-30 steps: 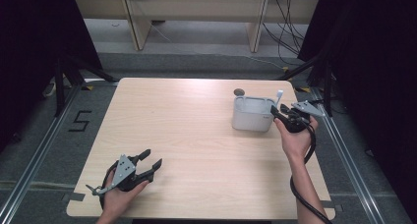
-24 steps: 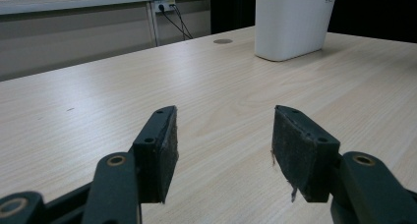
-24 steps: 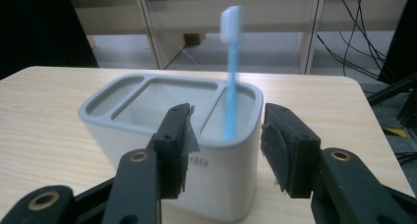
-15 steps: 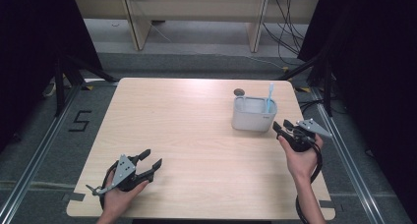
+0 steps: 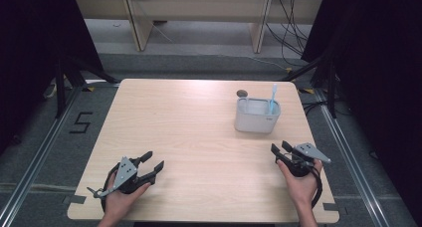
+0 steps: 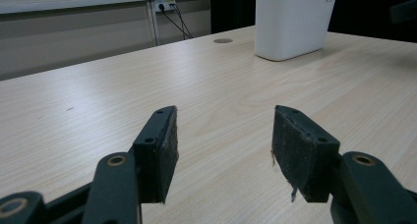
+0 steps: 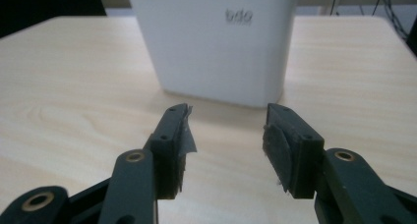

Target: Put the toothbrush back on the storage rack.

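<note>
The pale blue plastic toothbrush (image 5: 272,98) stood upright in the white rounded plastic holder (image 5: 257,116), leaning at its right end, far right on the light wooden table (image 5: 199,137). I judged the placing step done and the retreat in hand.

My right gripper (image 5: 283,153) sat near me on the table's right side, well apart from the holder, pointing far and slightly left toward it. Its jaws had just been opening and stood wide with nothing between them; its own view showed the holder's front wall (image 7: 216,47) beyond the bare pads.

My left gripper (image 5: 152,163) rested at the near left, jaws spread and empty, aimed toward the far right.

Next, I reckoned, called only for settling both hands at rest.
</note>
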`<state>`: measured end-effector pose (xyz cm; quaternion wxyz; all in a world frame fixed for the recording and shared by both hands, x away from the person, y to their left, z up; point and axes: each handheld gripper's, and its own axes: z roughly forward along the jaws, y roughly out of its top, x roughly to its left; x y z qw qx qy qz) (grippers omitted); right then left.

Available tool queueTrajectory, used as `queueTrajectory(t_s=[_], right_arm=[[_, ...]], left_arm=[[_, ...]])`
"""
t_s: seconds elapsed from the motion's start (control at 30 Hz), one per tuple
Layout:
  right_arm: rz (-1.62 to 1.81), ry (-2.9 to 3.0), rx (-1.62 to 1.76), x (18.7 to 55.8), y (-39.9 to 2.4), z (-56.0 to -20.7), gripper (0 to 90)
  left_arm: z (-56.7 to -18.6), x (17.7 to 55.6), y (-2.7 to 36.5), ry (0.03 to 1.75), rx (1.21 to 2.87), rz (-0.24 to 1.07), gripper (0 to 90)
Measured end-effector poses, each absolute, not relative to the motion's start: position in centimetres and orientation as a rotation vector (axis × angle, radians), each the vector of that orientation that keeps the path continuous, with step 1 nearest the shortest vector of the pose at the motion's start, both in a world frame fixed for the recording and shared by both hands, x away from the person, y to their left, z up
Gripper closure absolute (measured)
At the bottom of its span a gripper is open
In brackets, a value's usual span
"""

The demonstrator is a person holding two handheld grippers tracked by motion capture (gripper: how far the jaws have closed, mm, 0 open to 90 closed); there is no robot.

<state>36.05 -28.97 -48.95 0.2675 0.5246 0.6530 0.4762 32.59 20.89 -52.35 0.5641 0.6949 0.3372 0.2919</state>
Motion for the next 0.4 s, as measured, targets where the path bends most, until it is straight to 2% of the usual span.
queueTrajectory(t_s=[0.4], right_arm=[[1.269, 1.801, 1.383, 35.7, -28.8, -50.4, 52.6]], left_arm=[[-52.4, 32.7, 20.8, 0.79, 1.634, 0.679, 42.3]])
